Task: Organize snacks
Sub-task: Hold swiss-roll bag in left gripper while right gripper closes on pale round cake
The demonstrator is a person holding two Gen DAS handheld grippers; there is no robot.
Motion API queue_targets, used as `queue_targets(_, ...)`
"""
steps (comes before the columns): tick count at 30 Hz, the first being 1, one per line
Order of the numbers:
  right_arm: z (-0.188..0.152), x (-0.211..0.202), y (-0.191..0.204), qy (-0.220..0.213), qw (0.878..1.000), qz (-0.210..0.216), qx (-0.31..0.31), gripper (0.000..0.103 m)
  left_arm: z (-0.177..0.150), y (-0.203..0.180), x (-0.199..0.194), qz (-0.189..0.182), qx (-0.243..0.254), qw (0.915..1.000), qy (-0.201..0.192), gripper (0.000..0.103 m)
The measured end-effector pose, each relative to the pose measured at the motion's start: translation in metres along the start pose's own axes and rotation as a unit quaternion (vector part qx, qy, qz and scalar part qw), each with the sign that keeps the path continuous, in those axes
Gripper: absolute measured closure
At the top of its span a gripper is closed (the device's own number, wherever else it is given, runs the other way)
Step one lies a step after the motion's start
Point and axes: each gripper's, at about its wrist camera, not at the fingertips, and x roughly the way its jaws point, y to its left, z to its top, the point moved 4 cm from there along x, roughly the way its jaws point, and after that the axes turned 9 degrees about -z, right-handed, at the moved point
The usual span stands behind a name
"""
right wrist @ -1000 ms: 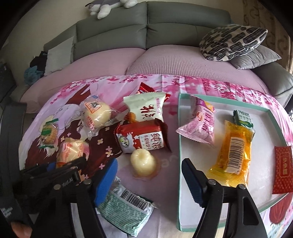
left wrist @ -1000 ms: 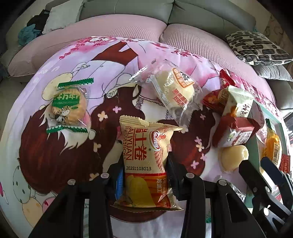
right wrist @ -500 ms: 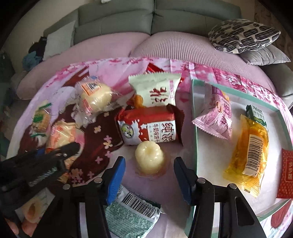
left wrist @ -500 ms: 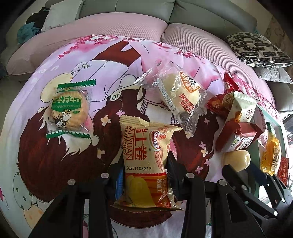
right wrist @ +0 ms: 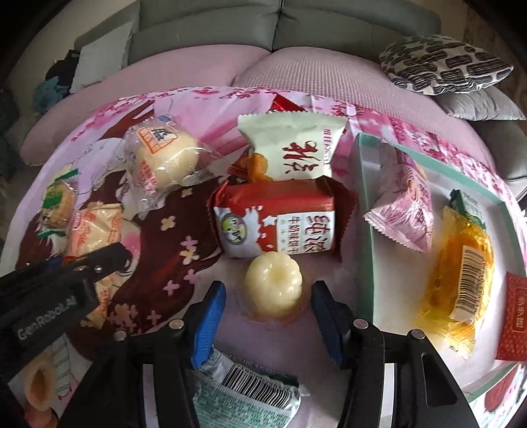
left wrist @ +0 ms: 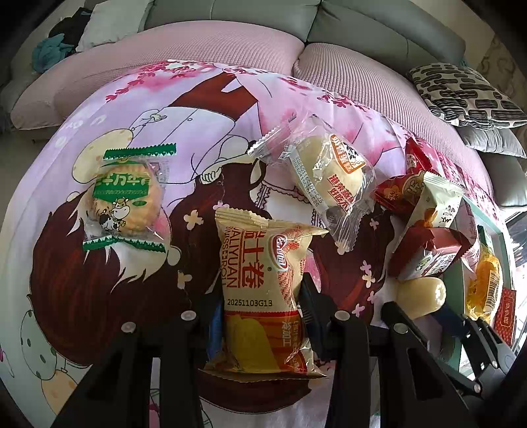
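Observation:
My left gripper (left wrist: 260, 296) is shut on a yellow-and-red snack packet (left wrist: 263, 289) and holds it over the printed cloth. My right gripper (right wrist: 268, 296) is open, its blue pads on either side of a pale jelly cup (right wrist: 273, 286) without visibly touching it. The jelly cup also shows in the left wrist view (left wrist: 418, 296). Behind it lie a red milk-biscuit pack (right wrist: 276, 224) and a white packet (right wrist: 293, 148). A teal-rimmed tray (right wrist: 367, 204) to the right holds a pink packet (right wrist: 405, 207), an orange packet (right wrist: 461, 273) and a red packet (right wrist: 515, 316).
A clear-wrapped bun (left wrist: 329, 171) and a green-wrapped biscuit (left wrist: 125, 194) lie on the cloth. A green-white packet (right wrist: 243, 398) lies under my right gripper. A grey sofa (right wrist: 280, 26) with a patterned cushion (right wrist: 444, 62) runs behind.
My right gripper has moved forward and left until its open fingers straddle the jelly cup. My left gripper keeps its hold on the yellow packet and has barely moved.

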Motion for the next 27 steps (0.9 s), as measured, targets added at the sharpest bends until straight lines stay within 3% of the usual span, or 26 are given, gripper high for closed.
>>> queue_targets(17, -0.0006, 0.0027, 0.0086, -0.016, 1.0, -0.012, -0.011, 0.046, -0.0006, 0.0012, 0.0027, 0.003, 0.0, 1.0, 0.0, 0.059)
queue_targets(27, -0.0025, -0.0011, 0.0061, -0.016, 1.0, -0.009, -0.011, 0.054, -0.0004, 0.0007, 0.0061, 0.012, 0.006, 0.9999, -0.001, 0.059)
